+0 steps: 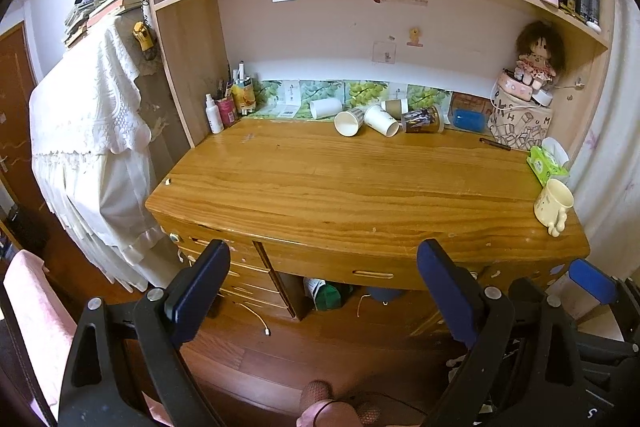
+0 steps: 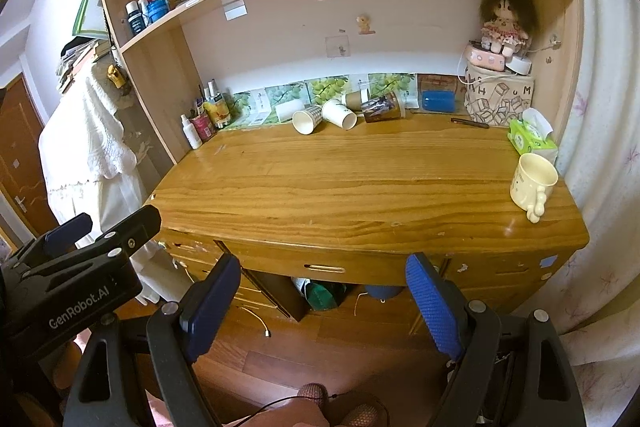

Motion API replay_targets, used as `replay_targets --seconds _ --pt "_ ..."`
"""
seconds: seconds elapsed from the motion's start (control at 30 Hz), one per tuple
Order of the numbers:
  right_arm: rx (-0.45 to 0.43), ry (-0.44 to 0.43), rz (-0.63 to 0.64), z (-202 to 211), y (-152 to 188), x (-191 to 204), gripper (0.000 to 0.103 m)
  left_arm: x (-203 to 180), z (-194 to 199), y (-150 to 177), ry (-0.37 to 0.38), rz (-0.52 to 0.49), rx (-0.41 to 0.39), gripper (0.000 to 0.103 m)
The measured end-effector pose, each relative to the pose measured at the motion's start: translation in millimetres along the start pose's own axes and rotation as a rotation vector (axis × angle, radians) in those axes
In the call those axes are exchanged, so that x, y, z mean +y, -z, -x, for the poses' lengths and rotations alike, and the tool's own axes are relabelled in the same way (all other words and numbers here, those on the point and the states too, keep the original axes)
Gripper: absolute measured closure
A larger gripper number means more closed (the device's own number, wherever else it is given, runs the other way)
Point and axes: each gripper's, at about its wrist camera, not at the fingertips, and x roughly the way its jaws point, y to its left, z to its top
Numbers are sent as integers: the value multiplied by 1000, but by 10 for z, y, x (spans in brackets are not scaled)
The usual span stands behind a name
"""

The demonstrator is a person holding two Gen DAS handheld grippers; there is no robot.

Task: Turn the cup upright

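A cream mug (image 1: 554, 203) (image 2: 532, 183) with a knobbly handle stands upright near the wooden desk's right front corner. Several paper cups lie on their sides at the back of the desk: a patterned one (image 1: 350, 121) (image 2: 307, 119), a white one (image 1: 381, 120) (image 2: 339, 113), another white one (image 1: 326, 107), a brown one (image 1: 394, 105) and a dark printed one (image 1: 424, 119) (image 2: 382, 107). My left gripper (image 1: 324, 267) is open and empty, held in front of the desk, above the floor. My right gripper (image 2: 324, 281) is open and empty, likewise short of the desk's front edge.
The wooden desk (image 1: 360, 183) (image 2: 360, 183) carries bottles and a pen pot (image 1: 226, 107) at back left, a printed fabric bin with a doll (image 1: 520, 123) at back right, a green tissue pack (image 1: 546, 163) and a pen (image 1: 495, 143). Bookshelves hang above. A white-draped stand (image 1: 88, 147) is to the left.
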Motion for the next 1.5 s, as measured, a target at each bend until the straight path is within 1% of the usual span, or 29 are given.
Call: replay_targets --seconds 0.4,0.63,0.8,1.03,1.37,1.5 --pt "-18 -11 48 -12 -77 38 17 35 -26 -38 -10 24 -4 7" --pt "-18 -14 63 -118 -158 77 17 67 -171 -108 -7 45 9 7" --pt "-8 -17 62 -289 -272 97 17 83 -338 -215 -7 45 15 7" --pt "5 -14 56 -614 -487 141 17 117 -736 -466 10 42 42 7" --pt "22 -10 43 -1248 -985 135 17 144 -1384 -949 32 35 75 7" --pt "29 -2 47 -1469 -1192 152 17 174 -1625 -1158 37 36 101 7"
